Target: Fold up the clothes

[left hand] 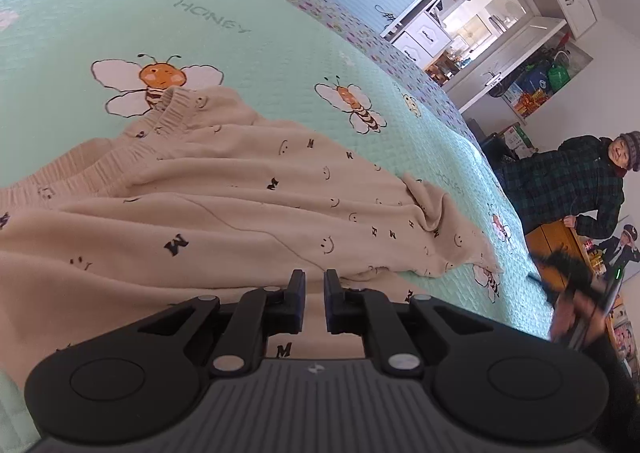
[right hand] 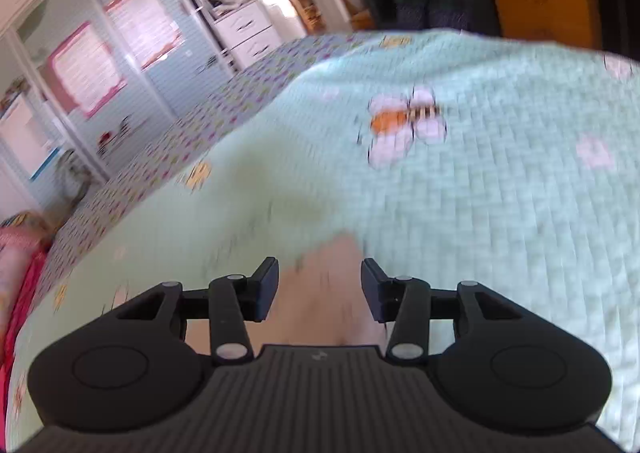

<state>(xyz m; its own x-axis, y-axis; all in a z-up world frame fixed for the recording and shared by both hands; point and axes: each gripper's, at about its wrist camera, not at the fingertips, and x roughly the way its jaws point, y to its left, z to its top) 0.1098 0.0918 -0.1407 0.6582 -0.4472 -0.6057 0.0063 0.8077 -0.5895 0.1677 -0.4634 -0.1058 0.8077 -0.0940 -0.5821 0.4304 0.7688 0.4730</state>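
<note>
My left gripper [left hand: 314, 295], jaws almost together, sits at the near edge of the cream knit sweater with smiley prints [left hand: 224, 193]; I can't see cloth pinched, so a lift may slip. My right gripper [right hand: 319, 289] is spread over a cream flap, blurred; closing now risks grabbing the mint bee-print quilt [right hand: 500, 181].

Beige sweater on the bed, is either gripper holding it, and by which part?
Right gripper is open, gripping nothing. Left gripper is shut at the sweater's near edge; whether cloth is pinched cannot be told.
</note>
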